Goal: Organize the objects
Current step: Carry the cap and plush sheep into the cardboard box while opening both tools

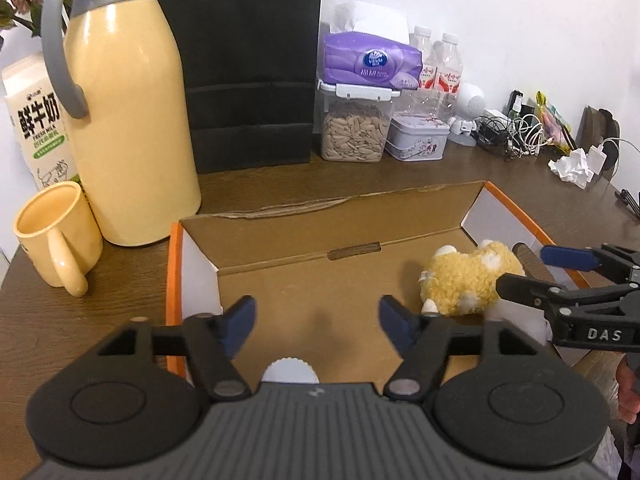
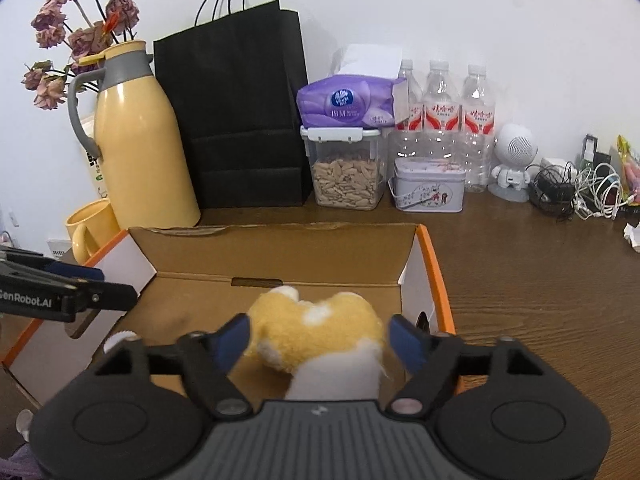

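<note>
An open cardboard box [image 1: 175, 264] with an orange rim lies on the brown table. A yellow and white plush toy [image 1: 464, 276] rests inside it at the right end. My right gripper [image 2: 320, 326] is open, and the plush toy [image 2: 320, 320] sits between its blue pads without being squeezed. In the left wrist view the right gripper [image 1: 522, 268] reaches in from the right beside the toy. My left gripper [image 1: 317, 312] is open over the bare box floor with nothing between its fingers. A small white round thing [image 1: 290, 370] peeks out just below it.
A yellow thermos [image 1: 128, 120], yellow mug [image 1: 56, 236] and milk carton [image 1: 36, 120] stand left of the box. Behind it are a black paper bag [image 1: 248, 72], a seed container [image 1: 354, 128], purple tissues [image 1: 370, 62], a tin [image 1: 418, 138], water bottles [image 2: 440, 120], a white robot figure [image 2: 514, 160] and cables [image 2: 580, 192].
</note>
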A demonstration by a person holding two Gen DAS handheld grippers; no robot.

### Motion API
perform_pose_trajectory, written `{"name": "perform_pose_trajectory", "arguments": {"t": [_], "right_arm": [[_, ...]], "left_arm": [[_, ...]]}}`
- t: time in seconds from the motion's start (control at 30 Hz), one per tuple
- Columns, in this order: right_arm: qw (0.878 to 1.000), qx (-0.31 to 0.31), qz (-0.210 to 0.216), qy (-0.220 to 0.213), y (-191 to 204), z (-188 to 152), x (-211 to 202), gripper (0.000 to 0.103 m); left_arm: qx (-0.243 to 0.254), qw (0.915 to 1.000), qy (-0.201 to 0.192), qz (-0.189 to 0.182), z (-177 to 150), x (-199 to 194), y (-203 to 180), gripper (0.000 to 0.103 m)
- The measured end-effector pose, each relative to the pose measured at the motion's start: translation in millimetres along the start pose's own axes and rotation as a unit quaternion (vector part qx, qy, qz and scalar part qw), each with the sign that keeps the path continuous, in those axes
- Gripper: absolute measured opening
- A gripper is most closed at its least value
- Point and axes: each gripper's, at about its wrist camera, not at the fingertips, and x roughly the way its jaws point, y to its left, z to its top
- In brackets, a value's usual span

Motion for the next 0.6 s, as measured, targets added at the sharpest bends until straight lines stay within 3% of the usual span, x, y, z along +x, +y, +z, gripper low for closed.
{"name": "perform_pose_trajectory", "arguments": {"t": [0.13,0.6], "right_arm": [[1.0,-0.005,-0.001,-0.006,2,3,-8,0.103],[0.999,-0.023,-0.008,-0.039,5,7,-66,0.103]], "left_arm": [[0.0,0.9996,-0.028,0.012,1,-15,0,0.103],[-0.029,0.9929,-0.096,0.063,1,-89,13,0.103]]}}
